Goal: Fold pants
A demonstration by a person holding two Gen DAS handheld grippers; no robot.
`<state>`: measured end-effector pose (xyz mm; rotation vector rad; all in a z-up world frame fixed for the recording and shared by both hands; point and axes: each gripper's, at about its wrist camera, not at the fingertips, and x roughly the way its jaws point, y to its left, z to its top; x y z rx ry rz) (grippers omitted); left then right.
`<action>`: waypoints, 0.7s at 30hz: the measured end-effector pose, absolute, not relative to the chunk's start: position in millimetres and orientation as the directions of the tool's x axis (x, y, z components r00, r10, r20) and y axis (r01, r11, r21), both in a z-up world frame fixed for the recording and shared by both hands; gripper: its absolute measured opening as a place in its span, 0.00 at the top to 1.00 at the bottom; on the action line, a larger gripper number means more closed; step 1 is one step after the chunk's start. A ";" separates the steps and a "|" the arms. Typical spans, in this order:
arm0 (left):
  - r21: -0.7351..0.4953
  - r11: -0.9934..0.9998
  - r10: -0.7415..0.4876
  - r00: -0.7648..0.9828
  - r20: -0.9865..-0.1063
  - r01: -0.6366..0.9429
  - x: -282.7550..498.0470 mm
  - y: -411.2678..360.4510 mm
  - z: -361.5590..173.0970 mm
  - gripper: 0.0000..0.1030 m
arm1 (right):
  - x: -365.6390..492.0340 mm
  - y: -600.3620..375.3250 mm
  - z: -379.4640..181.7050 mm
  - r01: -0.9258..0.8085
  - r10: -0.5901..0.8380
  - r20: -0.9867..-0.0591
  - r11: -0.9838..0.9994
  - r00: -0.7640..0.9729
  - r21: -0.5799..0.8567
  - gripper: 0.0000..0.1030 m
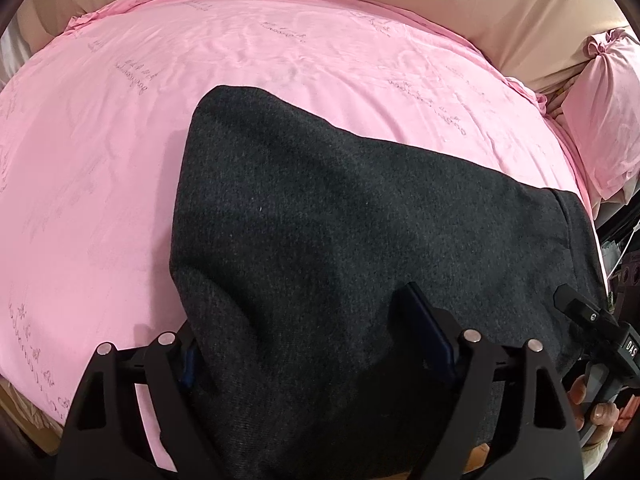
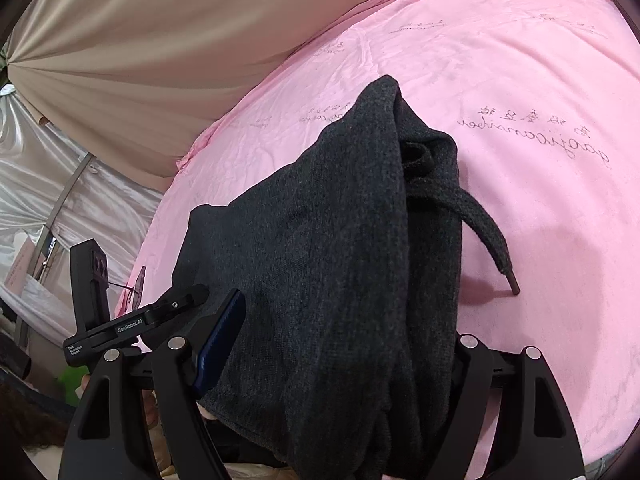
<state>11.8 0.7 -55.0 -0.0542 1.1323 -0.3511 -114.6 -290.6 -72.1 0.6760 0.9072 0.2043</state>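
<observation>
the pants [image 1: 320, 216] are dark grey knit, lying on the bed over a pink sheet [image 1: 100, 160], already doubled up into a thick wad near the close edge. left gripper [image 1: 316, 344] stands wide with the fabric draped between its fingers, one blue pad [image 1: 424, 332] showing on top of the cloth, the other mostly buried, so i can't tell if it's actually pinching anything. right gripper [image 2: 344, 344] looks the same: wide, cloth bunched across the gap, no clear clamp. the waist drawstring [image 2: 484, 224] trails out onto the sheet on that side. my guess is both are set at the near edge to lift it over for another fold, and that loose cord could get caught in it.
</observation>
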 end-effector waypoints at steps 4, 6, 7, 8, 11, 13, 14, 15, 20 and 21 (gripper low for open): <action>-0.212 0.945 -0.296 0.381 -0.876 0.249 17.8 -4.1 -56.7 0.20 | -112.6 -291.4 -73.2 0.109 0.437 -0.653 0.775 0.619 0.622 0.26; -0.213 0.944 -0.299 0.381 -0.875 0.252 19.7 -6.1 -57.7 0.16 | -111.5 -291.2 -73.0 0.107 0.435 -0.652 0.777 0.620 0.620 0.26; -0.209 0.945 -0.296 0.383 -0.875 0.254 19.7 -8.3 -58.0 0.15 | -111.7 -291.4 -73.0 0.107 0.435 -0.651 0.777 0.622 0.621 0.26; -0.203 0.945 -0.293 0.386 -0.875 0.256 20.6 -10.3 -58.4 0.14 | -111.7 -291.1 -72.8 0.106 0.434 -0.651 0.777 0.623 0.620 0.26; -0.192 0.948 -0.284 0.400 -0.871 0.255 21.2 -14.1 -58.8 0.12 | -111.8 -288.9 -72.0 0.108 0.429 -0.646 0.776 0.631 0.621 0.25; -0.210 0.947 -0.296 0.406 -0.865 0.243 21.7 -11.4 -57.8 0.20 | -112.6 -289.2 -72.1 0.118 0.421 -0.644 0.774 0.639 0.622 0.26; -0.217 0.948 -0.298 0.412 -0.861 0.232 21.1 -8.4 -56.3 0.29 | -112.9 -288.8 -72.0 0.126 0.414 -0.649 0.775 0.639 0.619 0.30; -0.250 0.943 -0.321 0.406 -0.856 0.220 20.6 -1.7 -53.9 0.49 | -113.6 -290.6 -72.9 0.147 0.398 -0.664 0.781 0.633 0.608 0.37; -0.448 0.880 -0.475 0.337 -0.813 0.157 20.6 31.3 -51.7 0.81 | -124.8 -303.1 -80.5 0.179 0.471 -0.617 0.686 0.630 0.706 0.71; -0.475 0.867 -0.497 0.328 -0.803 0.150 19.3 35.7 -51.2 0.82 | -126.7 -300.7 -77.7 0.174 0.467 -0.621 0.694 0.630 0.699 0.71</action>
